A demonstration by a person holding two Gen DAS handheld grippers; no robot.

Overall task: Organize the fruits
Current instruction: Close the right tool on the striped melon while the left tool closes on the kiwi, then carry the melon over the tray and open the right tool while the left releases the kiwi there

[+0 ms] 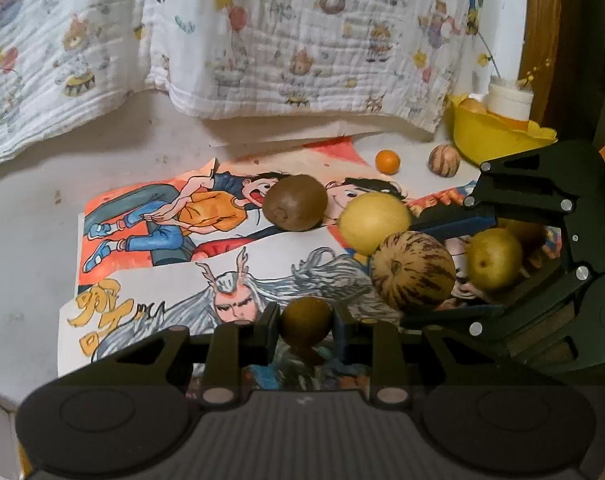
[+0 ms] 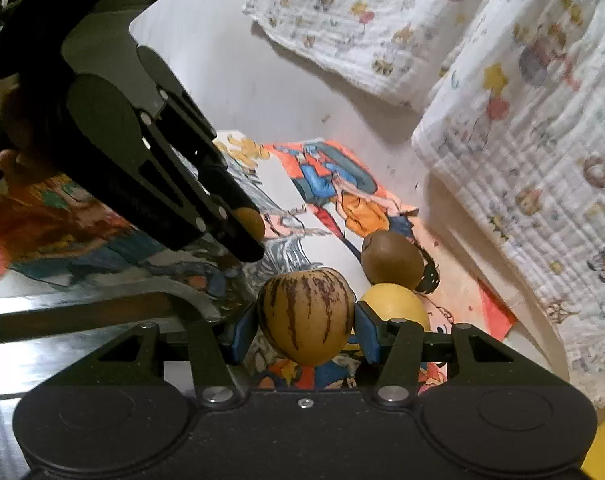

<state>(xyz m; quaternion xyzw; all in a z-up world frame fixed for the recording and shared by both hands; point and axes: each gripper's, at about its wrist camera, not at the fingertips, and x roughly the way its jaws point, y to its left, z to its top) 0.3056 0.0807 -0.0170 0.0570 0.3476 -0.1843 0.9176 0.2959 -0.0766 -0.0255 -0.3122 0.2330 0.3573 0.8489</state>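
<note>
1. Two fruits are in my jaws at once, one per hand, so a single trip can carry both toward the yellow bowl [image 1: 498, 140].
2. My left gripper [image 1: 306, 326] pinches a small olive-brown fruit [image 1: 306, 320] across its middle, pads pressed on either flank; a round thing slips least when held at its widest part.
3. My right gripper [image 2: 306, 326] clamps the striped melon-like fruit [image 2: 305, 316] the same way, blue pads on both sides, stem end up.
4. Loose fruit lies on the comic posters [image 1: 162, 248]: a brown kiwi [image 1: 295, 208], a yellow lemon-like fruit [image 1: 373, 222] just beside it, and a yellow-green pear [image 1: 494, 258] behind my right jaws.
5. Near the bowl sit a small orange [image 1: 387, 161] and a second striped fruit [image 1: 443, 161], apart from each other.
6. The bowl already holds a white cup [image 1: 509, 100], so I judge room there is tight.
</note>
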